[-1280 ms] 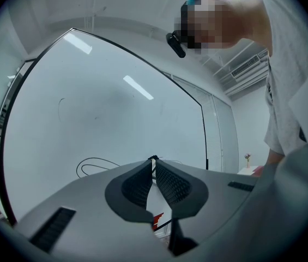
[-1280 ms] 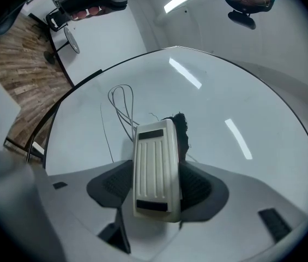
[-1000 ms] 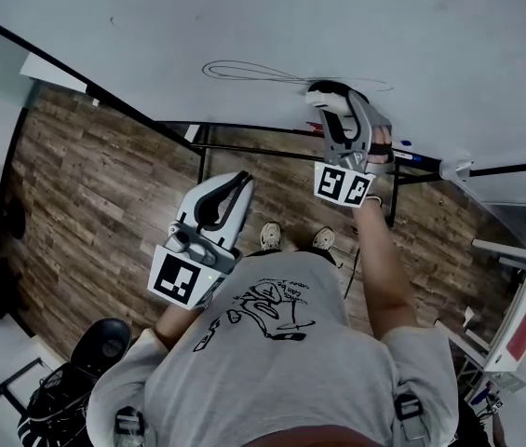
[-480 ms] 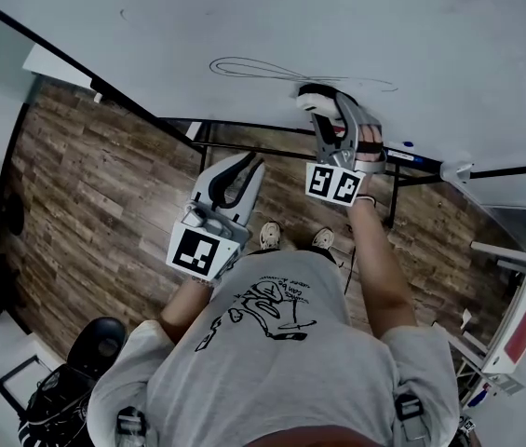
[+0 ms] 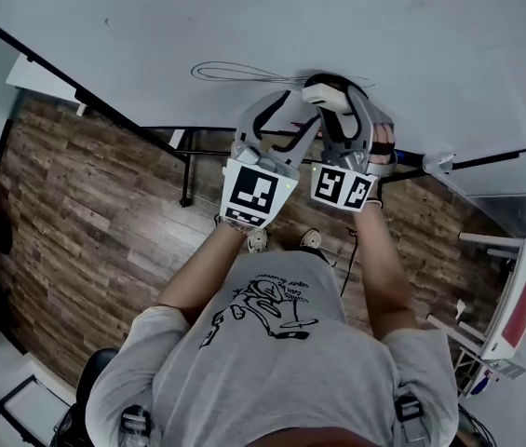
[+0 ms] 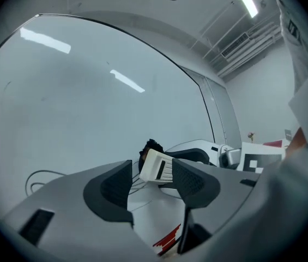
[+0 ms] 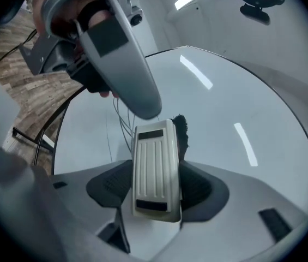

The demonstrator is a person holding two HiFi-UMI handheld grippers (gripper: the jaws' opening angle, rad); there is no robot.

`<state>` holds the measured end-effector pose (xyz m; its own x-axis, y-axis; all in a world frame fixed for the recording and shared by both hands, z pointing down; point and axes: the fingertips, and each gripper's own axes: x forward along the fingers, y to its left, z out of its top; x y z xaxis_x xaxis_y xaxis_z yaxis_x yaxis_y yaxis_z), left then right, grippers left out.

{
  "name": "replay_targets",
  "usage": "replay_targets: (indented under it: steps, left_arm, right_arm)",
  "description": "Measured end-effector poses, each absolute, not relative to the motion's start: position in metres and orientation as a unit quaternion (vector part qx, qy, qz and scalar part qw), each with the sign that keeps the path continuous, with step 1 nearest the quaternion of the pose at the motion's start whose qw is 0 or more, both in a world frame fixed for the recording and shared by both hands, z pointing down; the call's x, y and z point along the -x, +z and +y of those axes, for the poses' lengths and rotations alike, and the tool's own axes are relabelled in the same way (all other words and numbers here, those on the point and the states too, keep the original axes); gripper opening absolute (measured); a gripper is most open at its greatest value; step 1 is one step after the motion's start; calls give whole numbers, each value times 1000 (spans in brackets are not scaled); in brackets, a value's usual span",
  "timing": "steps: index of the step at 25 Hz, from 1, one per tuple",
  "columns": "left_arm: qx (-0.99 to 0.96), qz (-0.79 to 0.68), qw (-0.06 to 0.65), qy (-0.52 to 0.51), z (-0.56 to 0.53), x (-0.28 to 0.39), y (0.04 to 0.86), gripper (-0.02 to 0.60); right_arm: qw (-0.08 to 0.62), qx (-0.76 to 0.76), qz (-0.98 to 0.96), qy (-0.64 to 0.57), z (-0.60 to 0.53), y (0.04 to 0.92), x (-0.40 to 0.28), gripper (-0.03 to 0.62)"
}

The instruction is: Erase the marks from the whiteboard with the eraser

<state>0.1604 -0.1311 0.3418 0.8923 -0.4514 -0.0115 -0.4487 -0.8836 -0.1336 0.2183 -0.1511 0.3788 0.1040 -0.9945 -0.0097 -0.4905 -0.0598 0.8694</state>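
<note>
The whiteboard (image 5: 411, 35) fills the top of the head view, with thin black looping marks (image 5: 235, 71) on it; these marks (image 7: 120, 116) also show in the right gripper view. My right gripper (image 5: 337, 101) is shut on the white eraser (image 7: 154, 162), whose black felt faces the board beside the marks. My left gripper (image 5: 298, 110) has come up close on the left, its jaws opening. The eraser (image 6: 156, 165) lies just past its tips, and the pads do not press on it.
Below the board run its black stand bars (image 5: 188, 138) and a tray end (image 5: 435, 161). A wooden floor (image 5: 76, 212) lies underneath. A white cabinet (image 5: 514, 305) stands at the right. The person's shoes (image 5: 309, 238) are near the stand.
My left gripper has travelled up and to the right from beside the body to the eraser, and its jaws have spread apart. The right gripper has stayed at the marks, still gripping the eraser.
</note>
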Motion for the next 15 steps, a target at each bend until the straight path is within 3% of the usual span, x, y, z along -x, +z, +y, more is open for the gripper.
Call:
replay_targets:
  steps: [15]
  left_arm:
    - [951, 291, 103, -32, -139, -233, 324, 169]
  right_arm:
    - [379, -672, -533, -346, -142, 348, -263, 267]
